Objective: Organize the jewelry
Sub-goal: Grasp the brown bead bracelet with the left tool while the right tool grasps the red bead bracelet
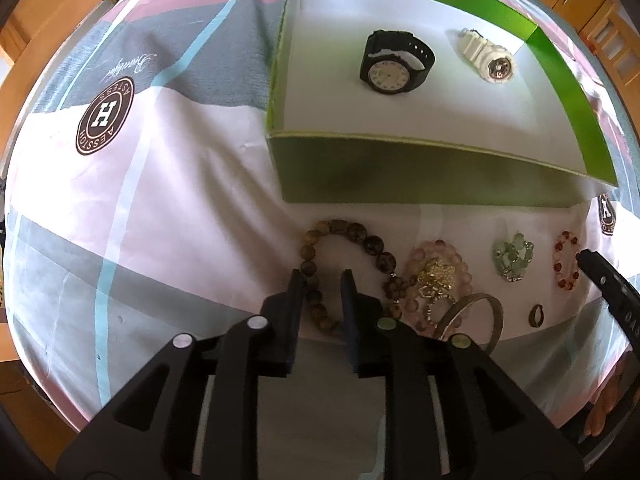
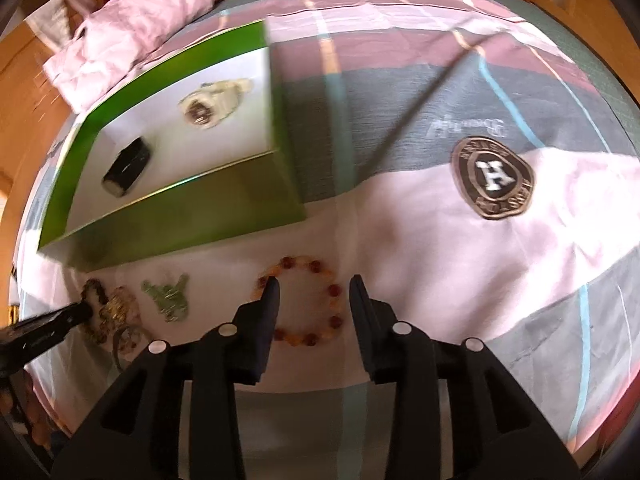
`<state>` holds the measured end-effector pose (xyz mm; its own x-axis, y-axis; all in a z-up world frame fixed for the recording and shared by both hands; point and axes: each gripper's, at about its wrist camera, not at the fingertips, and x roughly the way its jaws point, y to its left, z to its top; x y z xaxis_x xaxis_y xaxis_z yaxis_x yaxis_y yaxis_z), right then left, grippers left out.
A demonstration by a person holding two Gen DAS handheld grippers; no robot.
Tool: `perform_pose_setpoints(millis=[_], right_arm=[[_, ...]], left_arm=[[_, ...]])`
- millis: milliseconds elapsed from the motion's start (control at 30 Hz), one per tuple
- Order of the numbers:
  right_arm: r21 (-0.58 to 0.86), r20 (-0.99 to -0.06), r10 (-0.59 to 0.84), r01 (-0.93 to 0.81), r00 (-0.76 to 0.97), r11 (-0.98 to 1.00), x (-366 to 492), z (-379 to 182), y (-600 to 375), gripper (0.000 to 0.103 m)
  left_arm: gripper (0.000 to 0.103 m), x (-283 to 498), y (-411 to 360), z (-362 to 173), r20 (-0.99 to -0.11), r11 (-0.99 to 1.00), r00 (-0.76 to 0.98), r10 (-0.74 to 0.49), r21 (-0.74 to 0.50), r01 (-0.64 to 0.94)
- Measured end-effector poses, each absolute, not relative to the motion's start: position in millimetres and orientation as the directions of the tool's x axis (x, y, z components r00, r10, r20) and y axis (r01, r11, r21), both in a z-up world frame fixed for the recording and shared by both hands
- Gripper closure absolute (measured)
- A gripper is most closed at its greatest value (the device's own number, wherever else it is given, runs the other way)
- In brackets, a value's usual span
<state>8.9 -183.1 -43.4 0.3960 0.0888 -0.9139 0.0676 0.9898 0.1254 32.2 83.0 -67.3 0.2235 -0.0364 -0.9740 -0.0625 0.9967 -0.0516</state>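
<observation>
The left gripper hovers part-open, holding nothing, with the brown bead bracelet looping around its tips. The right gripper, wider and empty, straddles the amber bracelet. Beyond both, the green box already holds two watches, likely their destination.

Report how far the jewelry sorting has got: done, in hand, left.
Done: the black watch and white watch lie in the green box.
In hand: nothing is gripped. The left gripper, open, straddles the brown bead bracelet; the right gripper, open, is over the red bead bracelet.
Left: both bracelets, the pink bracelet, green piece, bangle and ring.
</observation>
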Motion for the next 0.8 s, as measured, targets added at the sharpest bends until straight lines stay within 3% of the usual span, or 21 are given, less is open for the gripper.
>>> perform_pose_setpoints(millis=[233, 433, 467, 533, 567, 800], right_arm=[[0.047, -0.937, 0.047, -0.009, 0.347, 0.999, 11, -61, -160, 0.067], [0.007, -0.936, 0.019, -0.036, 0.351, 0.999, 12, -64, -156, 0.067], [0.001, -0.936, 0.016, -0.043, 0.353, 0.999, 12, -64, -155, 0.068], [0.004, -0.935, 0.027, -0.066, 0.353, 0.998, 8, -63, -149, 0.091], [-0.001, -0.935, 0.025, -0.075, 0.353, 0.997, 8, -63, -147, 0.094], [-0.041, -0.898, 0.006, -0.096, 0.439, 0.994, 3, -38, -137, 0.096]], left_arm=[[0.071, 36, 75, -74, -0.974, 0.997, 0.222, -0.033, -0.046, -0.056], [0.07, 39, 76, -75, -0.974, 0.997, 0.223, -0.032, -0.046, -0.06], [0.075, 42, 75, -78, -0.974, 0.997, 0.225, -0.026, -0.04, -0.058], [0.087, 36, 75, -77, -0.973, 0.998, 0.23, -0.019, -0.032, -0.056], [0.093, 36, 75, -76, -0.972, 0.997, 0.232, -0.032, -0.046, -0.056], [0.095, 32, 75, -52, -0.952, 0.997, 0.304, -0.025, -0.044, -0.056]])
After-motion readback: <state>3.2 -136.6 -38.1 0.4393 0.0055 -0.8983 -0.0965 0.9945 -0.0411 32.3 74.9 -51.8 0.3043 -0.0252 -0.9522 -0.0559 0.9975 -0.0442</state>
